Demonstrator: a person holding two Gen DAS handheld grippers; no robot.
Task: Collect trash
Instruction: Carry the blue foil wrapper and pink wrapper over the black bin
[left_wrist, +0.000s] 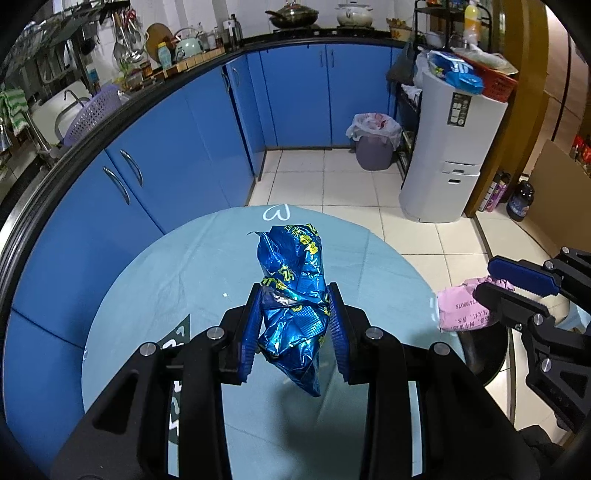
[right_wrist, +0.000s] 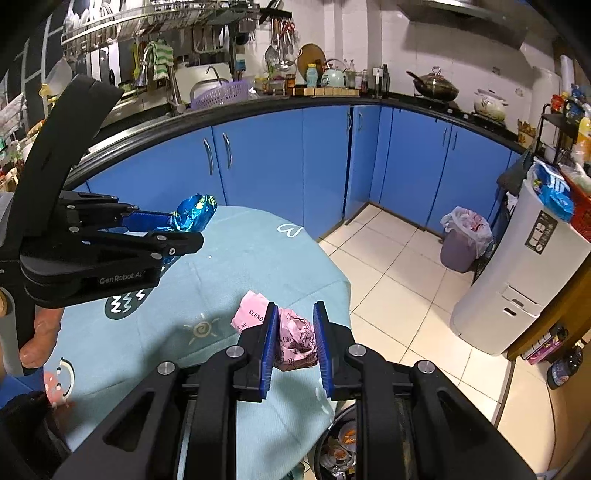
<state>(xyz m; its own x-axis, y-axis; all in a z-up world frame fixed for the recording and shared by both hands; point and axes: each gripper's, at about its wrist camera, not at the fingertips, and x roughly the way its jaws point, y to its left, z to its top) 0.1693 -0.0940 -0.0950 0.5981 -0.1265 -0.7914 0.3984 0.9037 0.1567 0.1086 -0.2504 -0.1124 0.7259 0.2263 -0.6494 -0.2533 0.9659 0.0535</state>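
1. Blue foil wrapper (left_wrist: 291, 306), crumpled, is pinched between the pads of the left claw (left_wrist: 295, 325) and held clear above the desk (left_wrist: 147, 295); its loose tail hangs below the pads.
2. Pink crumpled paper (right_wrist: 295, 339) is clamped in the right claw (right_wrist: 295, 343), over the desk's edge, one flap sticking out left.
3. Step in hand, as I judge it: carry both pieces to the lined trash bin (left_wrist: 373, 144) on the floor by the blue cabinets (left_wrist: 295, 92). Keep both grips firm (foil is slippery, paper may shed its flap) and keep the claws apart.
4. Around: the bin stands just beside a white appliance (left_wrist: 450, 155), with a rack behind, so approach over the open tiles.
5. A small white crumb (left_wrist: 224, 295) lies on the desk.
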